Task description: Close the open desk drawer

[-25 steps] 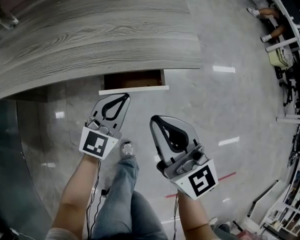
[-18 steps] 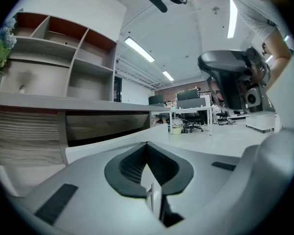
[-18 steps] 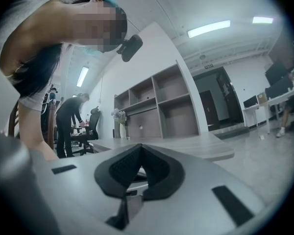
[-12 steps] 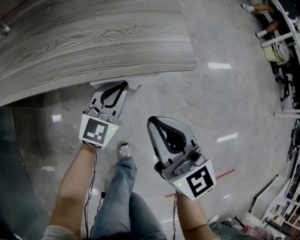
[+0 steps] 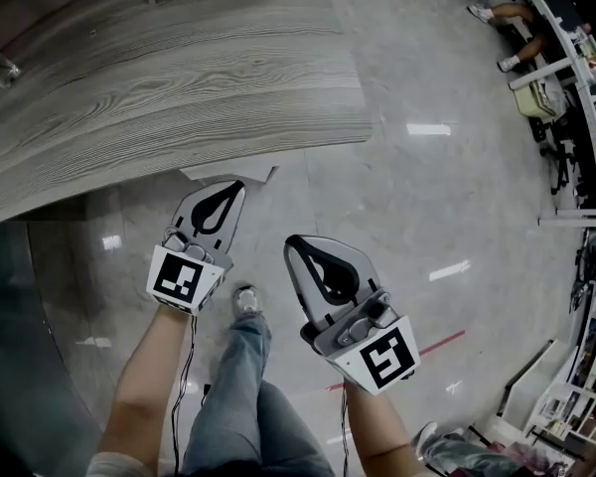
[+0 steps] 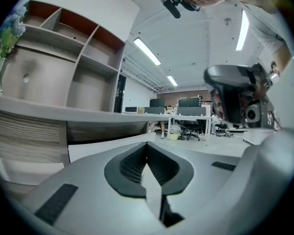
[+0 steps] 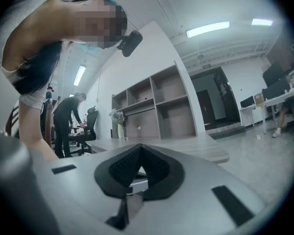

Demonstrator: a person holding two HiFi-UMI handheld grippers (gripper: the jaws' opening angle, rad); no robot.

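Note:
Only a thin white strip of the drawer front (image 5: 250, 173) shows under the edge of the grey wood-grain desk (image 5: 179, 87). My left gripper (image 5: 234, 186) is shut and empty, its tip right at that strip; I cannot tell if it touches. In the left gripper view the white drawer front (image 6: 95, 149) lies just beyond the closed tips (image 6: 147, 144), below the desk edge (image 6: 63, 114). My right gripper (image 5: 290, 242) is shut on nothing and hangs over the floor to the right, short of the desk. Its view shows the desk top (image 7: 196, 148) ahead.
A person's jeans leg and shoe (image 5: 248, 298) stand below the grippers on the glossy tiled floor. Open shelving (image 6: 63, 38) rises behind the desk. Office desks and chairs (image 6: 186, 124) fill the far room. Another person in black (image 7: 63, 124) stands by a chair.
The drawer, open with its brown inside showing a second ago, has slid in under the desk. My left gripper followed it forward, then drew back slightly. The right gripper drifted a little left.

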